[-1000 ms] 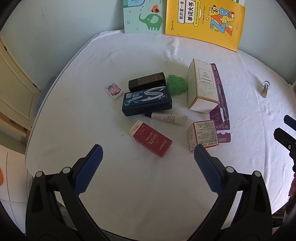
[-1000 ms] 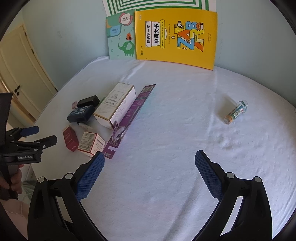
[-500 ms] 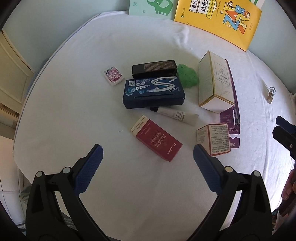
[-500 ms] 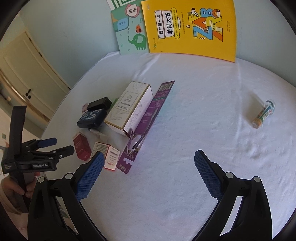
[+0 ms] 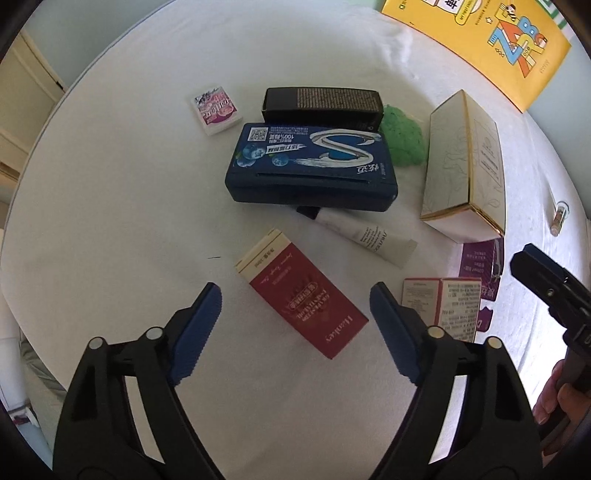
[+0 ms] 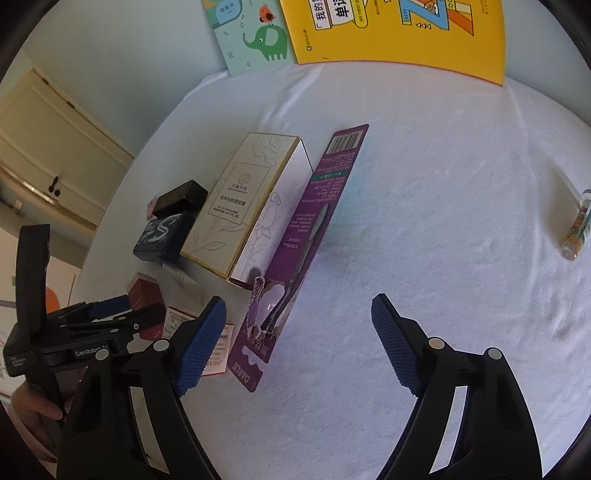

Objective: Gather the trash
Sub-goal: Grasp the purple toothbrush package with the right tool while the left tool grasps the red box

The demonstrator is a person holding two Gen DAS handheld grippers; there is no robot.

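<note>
A red carton (image 5: 303,295) lies on the white table between the fingers of my left gripper (image 5: 295,314); its jaws are closing and the pads stand clear of it. Behind it lie a white tube (image 5: 365,236), a dark blue gum box (image 5: 314,166), a black box (image 5: 321,105), a green scrap (image 5: 402,138), a pink sachet (image 5: 214,109) and a cream box (image 5: 465,166). My right gripper (image 6: 299,332) hangs over the purple toothbrush card (image 6: 306,240); its jaws are closing, with the card's lower end between them, untouched. A small red-and-white box (image 5: 443,306) lies beside the card.
A small vial (image 6: 576,229) lies far right on the cloth. A yellow book (image 6: 399,29) and a green elephant book (image 6: 255,37) lean on the back wall. The left gripper (image 6: 96,325), held by a hand, shows at the right wrist view's left edge.
Both grippers came down toward the table and their jaws narrowed. The left now straddles the red carton; the right has shifted left over the purple card.
</note>
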